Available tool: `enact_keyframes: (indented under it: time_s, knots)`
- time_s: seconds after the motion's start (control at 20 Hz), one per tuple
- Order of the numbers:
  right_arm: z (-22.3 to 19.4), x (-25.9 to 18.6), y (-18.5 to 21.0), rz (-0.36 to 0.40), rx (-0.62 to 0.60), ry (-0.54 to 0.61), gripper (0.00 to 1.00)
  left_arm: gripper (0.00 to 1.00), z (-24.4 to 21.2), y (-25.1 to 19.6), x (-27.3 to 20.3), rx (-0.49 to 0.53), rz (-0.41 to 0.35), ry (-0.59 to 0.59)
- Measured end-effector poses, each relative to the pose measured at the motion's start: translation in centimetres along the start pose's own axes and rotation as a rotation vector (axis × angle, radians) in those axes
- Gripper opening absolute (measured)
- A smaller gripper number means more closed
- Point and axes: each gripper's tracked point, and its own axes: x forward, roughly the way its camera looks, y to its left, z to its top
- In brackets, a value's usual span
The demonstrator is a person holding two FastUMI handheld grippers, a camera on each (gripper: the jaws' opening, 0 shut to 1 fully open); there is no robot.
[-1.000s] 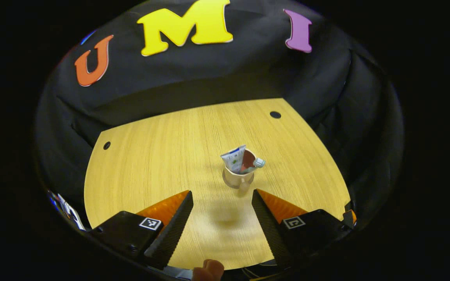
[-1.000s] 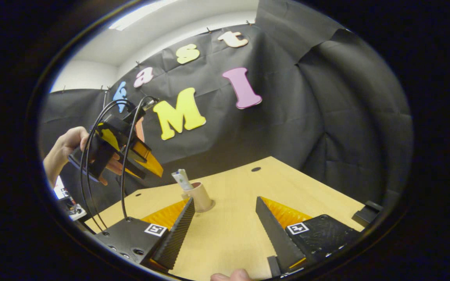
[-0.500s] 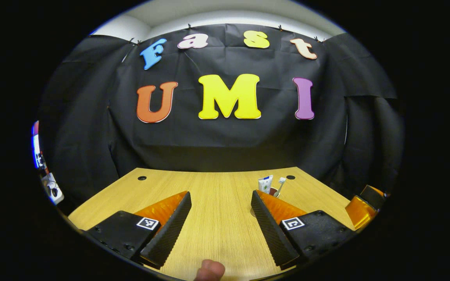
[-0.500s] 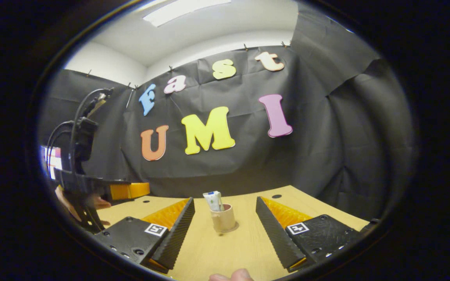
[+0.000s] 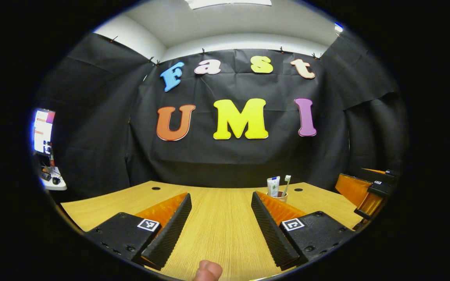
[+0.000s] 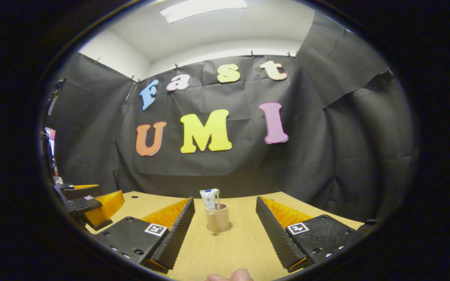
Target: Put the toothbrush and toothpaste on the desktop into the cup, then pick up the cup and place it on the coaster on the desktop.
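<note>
A beige cup (image 6: pixel 217 219) stands upright on the wooden table (image 6: pixel 229 249), with a thin round coaster rim (image 6: pixel 220 230) showing under its base. The toothpaste tube (image 6: pixel 210 198) and the toothbrush (image 6: pixel 218 201) stick up out of it. My right gripper (image 6: pixel 225 199) is open, low over the table; the cup stands just beyond its fingertips, untouched. My left gripper (image 5: pixel 220 194) is open and holds nothing. Its right finger hides part of the cup (image 5: pixel 279 196), with toothpaste (image 5: pixel 273 186) and toothbrush (image 5: pixel 286 184) above. Each gripper shows at the other's side: left (image 6: pixel 106 193), right (image 5: pixel 352 175).
Two cable holes (image 5: pixel 156 188) (image 5: pixel 298 189) sit near the table's far edge, by the black cloth wall. A lit screen (image 5: pixel 43 130) and a small shelf with clutter (image 5: pixel 51 180) lie off the table's left. A person's fingertip (image 5: pixel 207 270) shows at the bottom.
The left gripper swung from high above the cup, looking down, to low and level on its left. The right gripper levelled out, bringing the cup in line with its fingers. The cup stayed put.
</note>
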Motion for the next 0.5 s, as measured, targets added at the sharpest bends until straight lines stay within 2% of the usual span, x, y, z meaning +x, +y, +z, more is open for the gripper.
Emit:
enact_keyframes:
  time_s: [0.2, 0.4, 0.5]
  knots:
    - [-0.3, 0.4, 0.0, -0.005, -0.009, -0.006, 0.95, 0.98, -0.5, 0.4, 0.2, -0.03, 0.028, 0.001]
    - [-1.7, 0.8, 0.1, -0.005, 0.0, 0.024, 0.95, 1.0, -0.6, 0.5, 0.2, -0.015, 0.01, -0.001]
    - [-2.3, 1.1, 0.1, -0.01, -0.001, 0.038, 0.95, 0.98, -0.6, 0.1, 0.2, -0.016, -0.004, 0.0]
